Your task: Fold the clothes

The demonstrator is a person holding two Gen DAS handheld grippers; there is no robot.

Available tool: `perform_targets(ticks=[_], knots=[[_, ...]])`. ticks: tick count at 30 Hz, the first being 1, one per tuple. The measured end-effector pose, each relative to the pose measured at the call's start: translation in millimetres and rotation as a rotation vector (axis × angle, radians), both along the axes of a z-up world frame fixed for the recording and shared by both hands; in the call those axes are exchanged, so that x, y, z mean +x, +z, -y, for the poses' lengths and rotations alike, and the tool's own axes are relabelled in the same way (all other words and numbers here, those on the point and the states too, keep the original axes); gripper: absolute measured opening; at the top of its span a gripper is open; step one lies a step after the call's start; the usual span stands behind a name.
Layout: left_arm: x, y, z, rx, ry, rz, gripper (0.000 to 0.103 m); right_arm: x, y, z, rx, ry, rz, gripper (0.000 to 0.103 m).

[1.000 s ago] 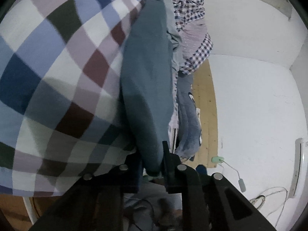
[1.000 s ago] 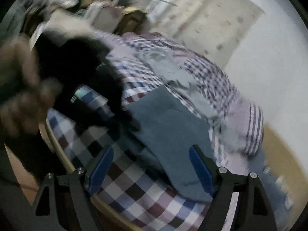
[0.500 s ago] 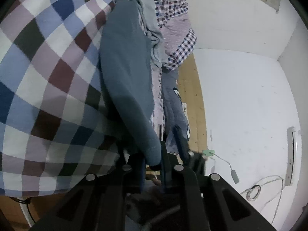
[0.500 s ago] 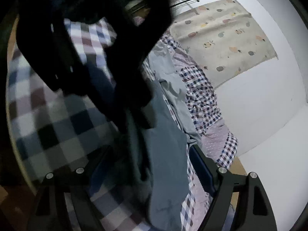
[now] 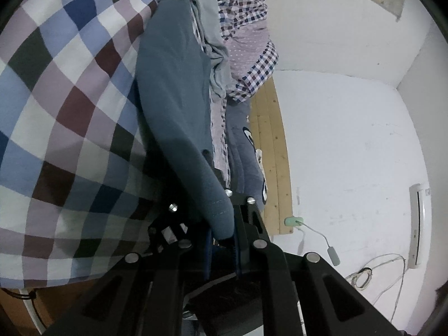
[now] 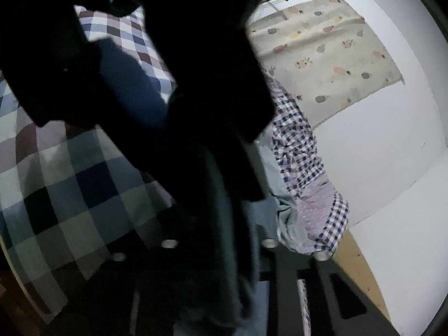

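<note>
Looked like early days on this one, honestly. Starting from the left: checked bedspread (image 5: pixel 56 112) covering the bed, then the teal garment (image 5: pixel 173 84) lying long and stretched out across it, no fold visible anywhere along it. Had its near end pinched in the left gripper (image 5: pixel 221 238), jaws nearly together with only the thickness of the cloth between them. Further right, a crumpled heap of other clothes (image 5: pixel 238 36), with a grey piece, a small-check shirt and some dotted fabric, plus a blue-grey garment (image 5: pixel 243 151) hanging down by the bed edge, none of it sorted or folded by the look of it. Over to the right gripper (image 6: pixel 221 252): dark and blurry in its own view, but had just been closing, with that same teal cloth running between the fingers, so read as clamped on it right next to the left one. Couldn't judge the depth of that bite. Going by all that: grab done, both grippers on one end of the garment, actual fold not made yet, and the whole heap left to do after.
</note>
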State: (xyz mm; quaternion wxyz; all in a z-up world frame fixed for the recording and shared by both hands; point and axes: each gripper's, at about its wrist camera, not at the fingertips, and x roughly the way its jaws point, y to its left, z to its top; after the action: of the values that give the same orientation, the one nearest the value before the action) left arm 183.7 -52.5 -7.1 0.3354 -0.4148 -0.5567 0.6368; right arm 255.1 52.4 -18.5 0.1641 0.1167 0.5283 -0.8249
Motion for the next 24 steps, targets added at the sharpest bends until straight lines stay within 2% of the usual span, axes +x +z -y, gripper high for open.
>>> perform_targets(ticks=[4, 6, 7, 8, 11, 14, 17, 20, 24], knots=[[17, 10, 12, -0.030, -0.008, -0.041, 0.012, -8, 6, -1, -0.054, -0.006, 0.050, 0.009], [16, 12, 12, -0.039, -0.004, -0.055, 0.018, -11, 10, -3, -0.082, -0.005, 0.074, 0.009], [15, 14, 12, -0.047, 0.000, -0.060, 0.029, -13, 12, -4, -0.094, -0.003, 0.086, 0.009], [16, 16, 13, -0.073, 0.005, -0.072, 0.044, -14, 13, -4, -0.107, -0.001, 0.100, 0.009], [16, 23, 13, -0.128, 0.014, -0.109, 0.064, -18, 19, -6, -0.150, 0.003, 0.136, 0.008], [16, 26, 20, -0.164, 0.032, -0.119, 0.075, -12, 33, -15, -0.207, 0.002, 0.164, 0.008], [14, 28, 32, -0.222, 0.094, -0.092, 0.078, -10, 43, -21, -0.273, -0.009, 0.189, 0.008], [4, 25, 42, -0.209, 0.143, -0.058, 0.082, -15, 57, -35, -0.347, -0.020, 0.220, 0.008], [-8, 24, 54, -0.208, 0.160, -0.051, 0.083, -27, 73, -46, -0.415, -0.027, 0.248, 0.008]])
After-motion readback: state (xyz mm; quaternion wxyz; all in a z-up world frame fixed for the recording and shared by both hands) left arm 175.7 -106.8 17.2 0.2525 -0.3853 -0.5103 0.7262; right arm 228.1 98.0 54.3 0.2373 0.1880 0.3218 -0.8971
